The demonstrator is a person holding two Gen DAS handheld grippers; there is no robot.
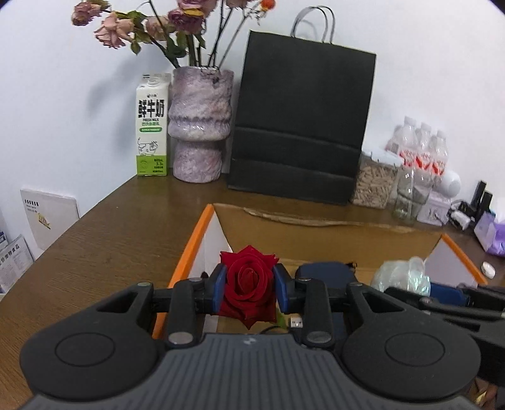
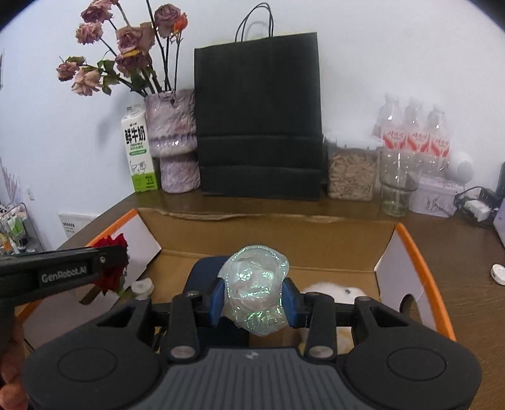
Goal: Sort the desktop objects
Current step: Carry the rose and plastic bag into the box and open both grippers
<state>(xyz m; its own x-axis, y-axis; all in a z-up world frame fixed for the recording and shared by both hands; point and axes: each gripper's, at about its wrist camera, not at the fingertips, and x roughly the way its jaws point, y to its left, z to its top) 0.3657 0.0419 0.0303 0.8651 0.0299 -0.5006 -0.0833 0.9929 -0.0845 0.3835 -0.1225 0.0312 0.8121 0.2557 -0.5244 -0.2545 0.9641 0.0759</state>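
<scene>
Grip first: my left gripper has its blue pads pressed on both sides of a red rose, bloom facing the camera, held above the left end of the cardboard box. My right gripper is clamped narrow on a crumpled iridescent plastic wad, held over the middle of the same box. In the right view I see the left gripper from the side at the left edge, the rose at its tip over the box's left flap.

Box is open, orange-edged flaps spread left and right, sitting on the brown wooden desk. Inside, under my grippers: a dark blue pouch, something white and fluffy at right, a small white cap-like piece at left; I can't tell what that is. A USB plug shows just below the rose in the left view. Small white round object lies on the desk right of the box.

Back row against the wall, left to right: milk carton, touching or just beside a purple marbled vase with dried roses, then a black paper bag upright, a clear container of tan pellets, an empty glass, a pack of water bottles, a white round gadget, a white tin. Cables and plugs far right.
</scene>
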